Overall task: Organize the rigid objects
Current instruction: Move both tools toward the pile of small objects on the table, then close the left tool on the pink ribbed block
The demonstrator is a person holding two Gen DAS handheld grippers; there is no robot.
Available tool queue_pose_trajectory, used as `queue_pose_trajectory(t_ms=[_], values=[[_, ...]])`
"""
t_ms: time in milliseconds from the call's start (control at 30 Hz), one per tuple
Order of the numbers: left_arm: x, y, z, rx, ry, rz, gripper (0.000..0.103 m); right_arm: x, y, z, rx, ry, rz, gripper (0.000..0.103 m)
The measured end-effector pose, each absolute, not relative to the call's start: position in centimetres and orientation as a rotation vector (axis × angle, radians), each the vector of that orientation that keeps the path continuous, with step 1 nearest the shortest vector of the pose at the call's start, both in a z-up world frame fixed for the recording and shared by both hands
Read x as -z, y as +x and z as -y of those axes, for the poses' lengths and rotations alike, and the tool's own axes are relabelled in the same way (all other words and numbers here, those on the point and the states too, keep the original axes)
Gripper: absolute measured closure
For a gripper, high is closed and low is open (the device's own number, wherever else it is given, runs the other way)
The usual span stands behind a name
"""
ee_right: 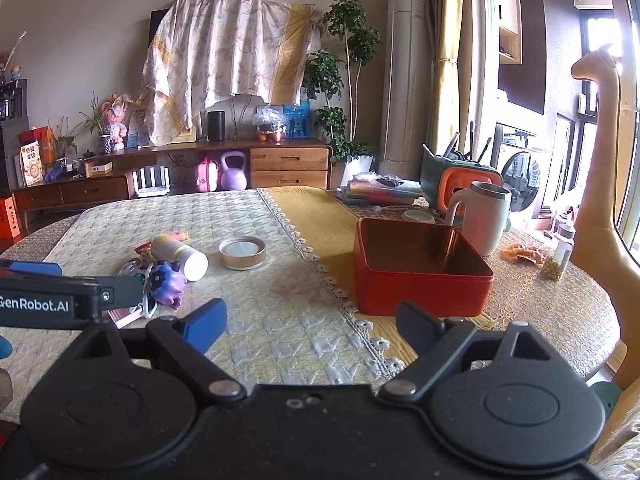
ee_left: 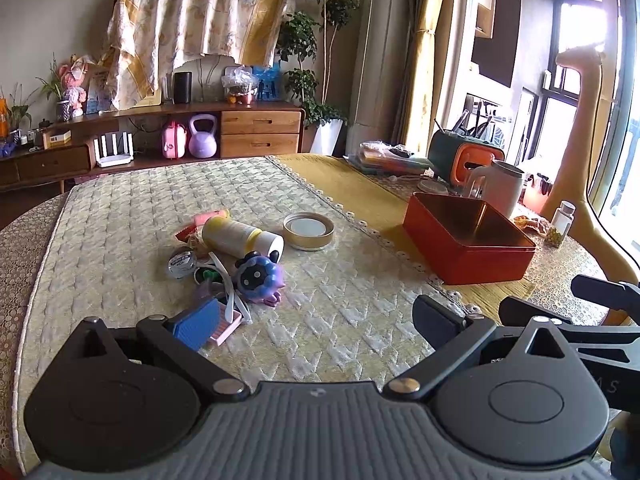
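Note:
A pile of small objects lies on the pale quilted cloth: a white and yellow bottle (ee_left: pixel 240 236) on its side, a purple toy (ee_left: pixel 258 276), a small round tin (ee_left: pixel 181 263), a white spoon (ee_left: pixel 230 292) and a pink flat item (ee_left: pixel 226 326). A round gold lid (ee_left: pixel 308 231) lies apart to the right. An open, empty red tin box (ee_left: pixel 468 236) stands on the yellow runner. My left gripper (ee_left: pixel 316 322) is open, hovering near the pile. My right gripper (ee_right: pixel 312 320) is open, between the pile (ee_right: pixel 168 276) and the red box (ee_right: pixel 420 272).
A white mug (ee_right: pixel 480 220), an orange and green holder (ee_right: pixel 460 184) with tools and stacked packets (ee_right: pixel 380 194) stand behind the box. A small pill bottle (ee_right: pixel 562 248) is at the right. The table edge curves round on the right.

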State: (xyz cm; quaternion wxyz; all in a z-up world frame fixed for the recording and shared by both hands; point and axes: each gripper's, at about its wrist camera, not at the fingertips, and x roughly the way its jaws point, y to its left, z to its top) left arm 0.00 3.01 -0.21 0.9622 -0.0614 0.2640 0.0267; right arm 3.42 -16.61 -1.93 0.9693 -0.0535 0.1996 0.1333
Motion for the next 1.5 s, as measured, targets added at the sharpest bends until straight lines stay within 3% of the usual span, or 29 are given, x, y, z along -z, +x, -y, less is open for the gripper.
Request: queue_pose_trajectory(t_ms=[100, 800, 1500], values=[[0.3, 0.0, -3.1, -0.053, -0.121, -0.533, 0.0, 1.9, 3.5, 16.6, -0.279, -0.107, -0.407, 0.018], [1.4, 1.8, -5.7, -0.065, -0.139, -0.542, 0.0, 2.3, 6.5, 13.9, -0.308, -0.128, -0.429, 0.017], [7.6, 7.6, -11.1, -0.122, -0.134, -0.666, 0.001, 5.2, 15.2, 6.9, -0.458, -0.188, -0.598, 0.027]])
